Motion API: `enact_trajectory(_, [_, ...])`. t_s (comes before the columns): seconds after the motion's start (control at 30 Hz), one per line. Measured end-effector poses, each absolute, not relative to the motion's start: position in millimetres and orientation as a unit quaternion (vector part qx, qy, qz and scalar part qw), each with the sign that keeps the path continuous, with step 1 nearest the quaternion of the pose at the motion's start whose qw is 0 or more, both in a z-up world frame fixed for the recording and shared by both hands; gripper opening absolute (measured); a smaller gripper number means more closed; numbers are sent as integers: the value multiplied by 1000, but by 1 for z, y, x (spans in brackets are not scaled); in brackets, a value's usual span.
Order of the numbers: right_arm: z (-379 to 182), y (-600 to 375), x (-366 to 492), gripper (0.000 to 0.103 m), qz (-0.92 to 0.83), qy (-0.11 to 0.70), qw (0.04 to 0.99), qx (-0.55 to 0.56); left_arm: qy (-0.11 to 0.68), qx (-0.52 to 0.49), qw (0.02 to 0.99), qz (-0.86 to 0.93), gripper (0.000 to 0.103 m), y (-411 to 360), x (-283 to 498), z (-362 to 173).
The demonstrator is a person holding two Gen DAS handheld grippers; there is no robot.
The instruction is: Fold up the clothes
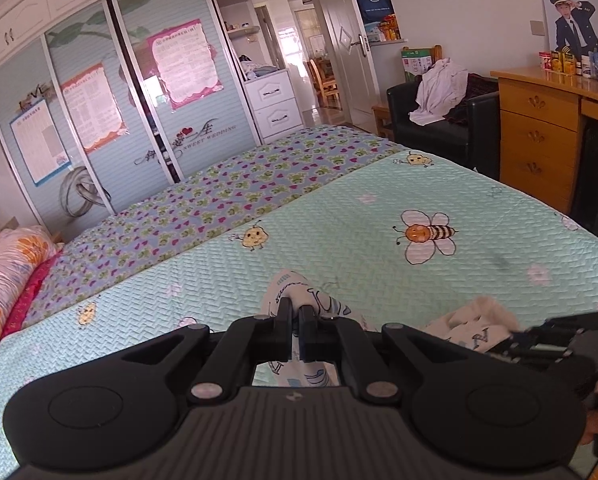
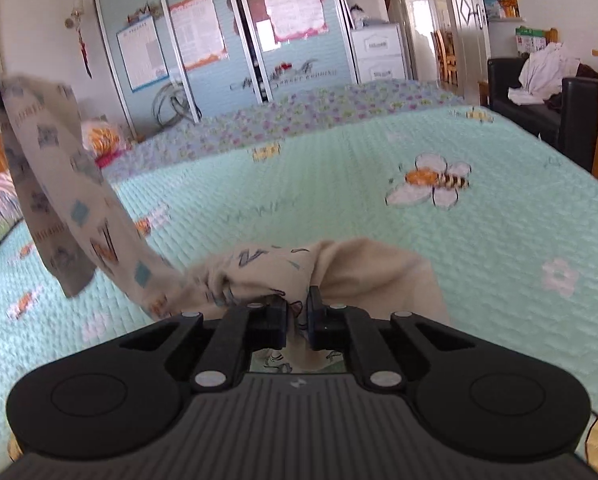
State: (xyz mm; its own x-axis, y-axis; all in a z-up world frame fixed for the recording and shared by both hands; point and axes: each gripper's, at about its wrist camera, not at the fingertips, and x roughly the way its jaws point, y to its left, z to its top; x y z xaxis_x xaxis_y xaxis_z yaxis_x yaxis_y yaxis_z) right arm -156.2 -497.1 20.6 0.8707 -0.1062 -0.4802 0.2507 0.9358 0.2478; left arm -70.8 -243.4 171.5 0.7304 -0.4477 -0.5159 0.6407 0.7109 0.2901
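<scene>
1. Your left gripper (image 1: 297,312) had its black jaws pressed together on a fold of the cream cotton garment printed with small blue and orange motifs (image 1: 299,292), which stood up just above the mint-green quilted bedspread with cartoon bees (image 1: 379,208).
2. Your right gripper (image 2: 297,308) pinched a bunched part of the same garment (image 2: 339,268), cloth filling the narrow gap between its pads.
3. In the right wrist view, a long strip of that garment (image 2: 59,184) rose from the bunch to the upper left, hanging clear of the bedspread (image 2: 339,152).
4. In the left wrist view, your right gripper (image 1: 519,338) showed at the lower right, blurred, beside a heap of the cream cloth.
5. Beyond the bed stood the pale blue sliding-door wardrobe with posters (image 1: 99,112), a black leather armchair (image 1: 431,128) carrying white clothes, and an orange wooden chest of drawers (image 1: 539,136).
</scene>
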Motion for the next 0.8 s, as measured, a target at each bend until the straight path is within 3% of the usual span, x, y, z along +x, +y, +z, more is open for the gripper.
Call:
enact_trajectory(0.23, [86,-488,-179,8,-59,141,974,169,187,245,910,-278,2,-242,-69,176])
enact_trajectory(0.4, [101,-508,-201,7,-42,96,966,237,177,254,912,-270,2,-243,-67,174])
enact_trajectory(0.8, [-9,-564,-226,7,-155,172,910,343,195,274,897,-288,2,-265,-72,144])
